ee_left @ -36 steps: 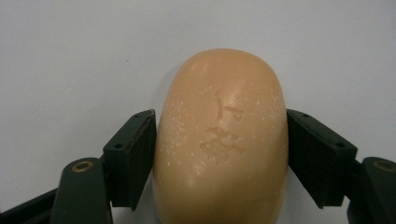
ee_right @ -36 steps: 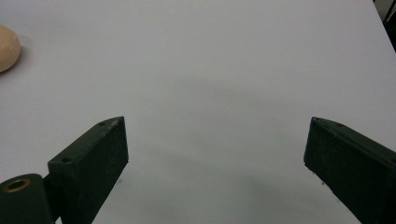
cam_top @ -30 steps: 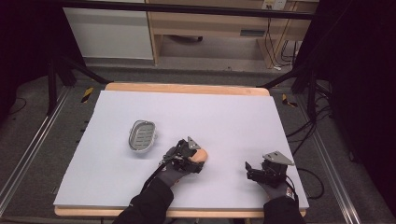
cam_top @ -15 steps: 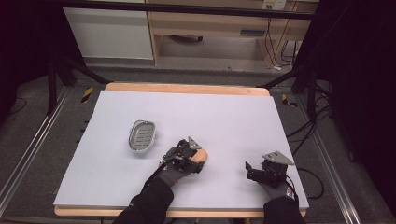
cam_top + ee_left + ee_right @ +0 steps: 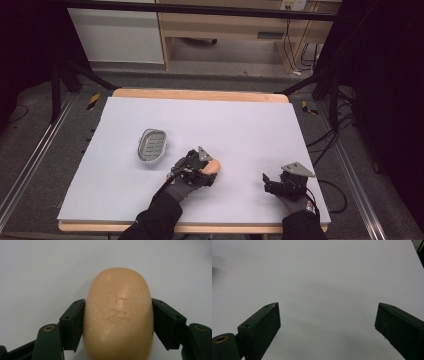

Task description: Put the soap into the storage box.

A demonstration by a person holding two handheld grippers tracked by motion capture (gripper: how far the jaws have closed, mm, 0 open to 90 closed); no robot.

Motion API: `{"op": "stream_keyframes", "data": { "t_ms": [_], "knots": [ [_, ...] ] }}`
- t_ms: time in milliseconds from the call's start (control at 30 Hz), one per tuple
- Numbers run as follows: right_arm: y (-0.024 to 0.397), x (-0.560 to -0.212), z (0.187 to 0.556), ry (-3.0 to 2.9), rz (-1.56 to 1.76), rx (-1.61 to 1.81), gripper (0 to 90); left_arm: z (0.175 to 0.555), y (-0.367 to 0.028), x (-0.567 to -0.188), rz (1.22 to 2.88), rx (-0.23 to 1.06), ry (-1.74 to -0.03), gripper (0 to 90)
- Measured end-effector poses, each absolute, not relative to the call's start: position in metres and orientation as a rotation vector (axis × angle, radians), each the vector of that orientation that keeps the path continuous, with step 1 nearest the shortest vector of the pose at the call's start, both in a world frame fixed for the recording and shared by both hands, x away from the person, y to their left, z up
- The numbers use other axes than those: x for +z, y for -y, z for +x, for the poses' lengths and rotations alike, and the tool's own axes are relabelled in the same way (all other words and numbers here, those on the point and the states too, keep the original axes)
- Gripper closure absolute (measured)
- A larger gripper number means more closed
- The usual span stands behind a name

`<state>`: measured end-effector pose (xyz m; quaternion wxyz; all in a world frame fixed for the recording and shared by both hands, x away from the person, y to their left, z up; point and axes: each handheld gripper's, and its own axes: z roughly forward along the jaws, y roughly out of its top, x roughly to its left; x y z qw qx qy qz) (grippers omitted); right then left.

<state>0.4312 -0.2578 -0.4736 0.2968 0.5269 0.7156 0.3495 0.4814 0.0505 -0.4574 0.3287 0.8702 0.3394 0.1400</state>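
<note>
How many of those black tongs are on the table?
2. The left tongs sit near the table's front middle, clamped on a peach soap bar. The right tongs rest open toward the front right corner, holding nothing.

Soap and dish on the desk, a hand-held gripper at each near side

The soap dish (image 5: 151, 145) lies on the desk (image 5: 250, 120), left of centre. The soap bar (image 5: 213, 166) lies to its right and nearer the person, apart from it, between the jaws of the left hand-held gripper (image 5: 209, 167). The right hand-held gripper (image 5: 267, 181) sits well apart to the right, near the front edge.
</note>
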Motion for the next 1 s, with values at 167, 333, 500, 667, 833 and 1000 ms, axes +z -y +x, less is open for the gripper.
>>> {"op": "stream_keyframes", "data": {
  "t_ms": [167,333,500,667,833,1000],
  "knots": [
    [0.258,-0.474,0.431,-1.904,1.401,0.93,6.5,0.479,-0.058,-0.449,2.261,0.374,-0.885,31.3],
    [0.258,-0.474,0.431,-1.902,1.4,0.929,6.6,0.477,-0.065,-0.442,2.245,0.385,-0.89,31.3],
    [0.258,-0.474,0.431,-1.902,1.401,0.929,6.6,0.477,-0.071,-0.437,2.239,0.396,-0.889,31.3],
    [0.257,-0.474,0.431,-1.902,1.401,0.928,6.5,0.475,-0.082,-0.43,2.227,0.403,-0.897,31.4],
    [0.257,-0.474,0.431,-1.903,1.401,0.931,6.5,0.473,-0.089,-0.427,2.219,0.408,-0.901,31.4],
    [0.257,-0.474,0.431,-1.904,1.403,0.924,6.5,0.47,-0.101,-0.424,2.211,0.415,-0.914,31.5]
  ]
}}
